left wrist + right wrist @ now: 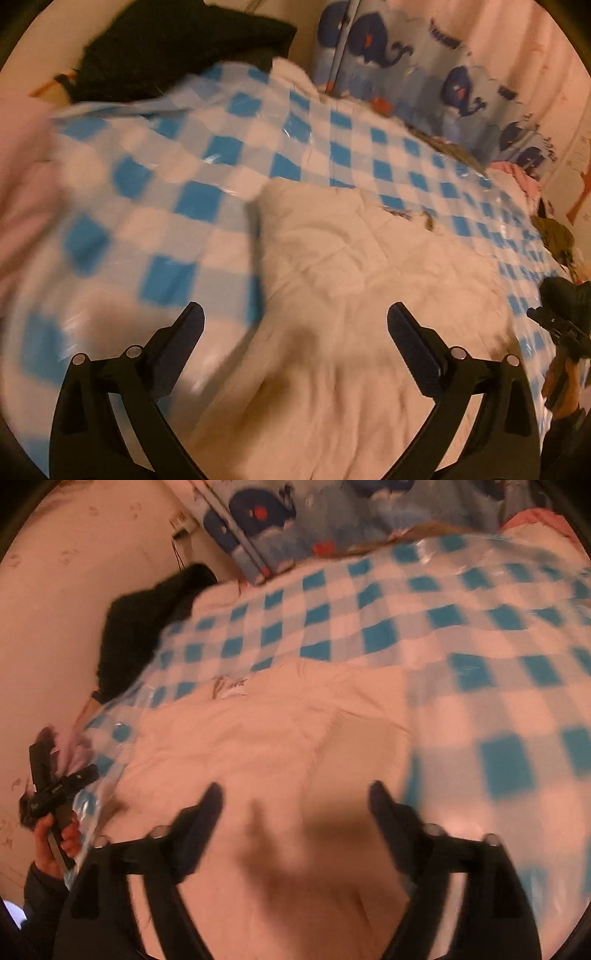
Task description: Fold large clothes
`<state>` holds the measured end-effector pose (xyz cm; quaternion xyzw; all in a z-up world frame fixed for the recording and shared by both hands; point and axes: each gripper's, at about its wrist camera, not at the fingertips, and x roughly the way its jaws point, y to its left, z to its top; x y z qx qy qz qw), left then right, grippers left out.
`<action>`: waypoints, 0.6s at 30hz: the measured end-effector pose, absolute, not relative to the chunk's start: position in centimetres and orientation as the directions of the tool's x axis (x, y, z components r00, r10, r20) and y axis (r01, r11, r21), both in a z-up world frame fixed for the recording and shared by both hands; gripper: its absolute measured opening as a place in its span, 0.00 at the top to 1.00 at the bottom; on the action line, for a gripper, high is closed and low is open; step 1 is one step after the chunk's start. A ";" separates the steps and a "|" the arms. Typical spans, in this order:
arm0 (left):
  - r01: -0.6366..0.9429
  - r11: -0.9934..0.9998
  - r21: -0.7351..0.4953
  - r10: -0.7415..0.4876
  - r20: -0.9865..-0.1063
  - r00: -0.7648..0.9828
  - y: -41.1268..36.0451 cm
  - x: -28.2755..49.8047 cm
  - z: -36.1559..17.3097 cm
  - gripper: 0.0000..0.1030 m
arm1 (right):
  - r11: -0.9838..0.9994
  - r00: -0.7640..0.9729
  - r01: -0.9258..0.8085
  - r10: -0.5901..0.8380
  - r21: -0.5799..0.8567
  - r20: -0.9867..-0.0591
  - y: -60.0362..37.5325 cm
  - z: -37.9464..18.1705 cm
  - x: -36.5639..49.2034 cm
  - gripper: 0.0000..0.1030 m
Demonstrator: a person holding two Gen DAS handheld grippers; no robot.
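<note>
- The left tool [295, 314] hovers with its two fingers spread wide, grasping nothing; the pale cream garment [351, 280] lies directly beneath and ahead of its tips
- The right tool [295, 794] is likewise spread wide and empty, above the same cream garment [258, 746], whose surface under it carries the tool's shadow
- The garment lies spread and lightly creased on a blue-and-white checked sheet [155, 192] that covers the bed; seen from the left tool the sheet runs off to the left and ahead, seen from the right tool [480, 635] it runs ahead and to the right
- A small printed script mark [231, 685] shows on the garment ahead and left of the right tool
- A black bundle of cloth [166, 48] sits at the far edge of the sheet, ahead-left of both tools
- A whale-print fabric [443, 74] in blues stands beyond the sheet, ahead-right of the left tool
- Each camera catches the other tool at its edge: the right tool at the far right of the left view, the left tool with the hand [55, 843] holding it at the far left of the right view
- Both views are motion-blurred
</note>
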<state>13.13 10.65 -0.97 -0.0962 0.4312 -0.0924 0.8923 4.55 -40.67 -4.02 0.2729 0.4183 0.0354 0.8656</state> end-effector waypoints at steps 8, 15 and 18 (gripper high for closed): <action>-0.005 0.952 -0.305 -0.250 -0.789 0.561 19.6 0.6 -1.7 0.07 | 0.615 0.645 0.312 0.423 0.725 -0.636 -46.3 -7.5 -8.4 0.16; -0.105 0.917 -0.384 -0.282 -0.814 0.507 22.3 -5.5 -5.8 0.07 | 0.527 0.627 0.299 0.519 0.795 -0.580 -44.3 -8.8 -12.7 0.16; -0.136 0.901 -0.412 -0.298 -0.816 0.495 22.7 -6.8 -6.6 0.07 | 0.521 0.620 0.278 0.544 0.807 -0.565 -43.5 -8.3 -13.5 0.16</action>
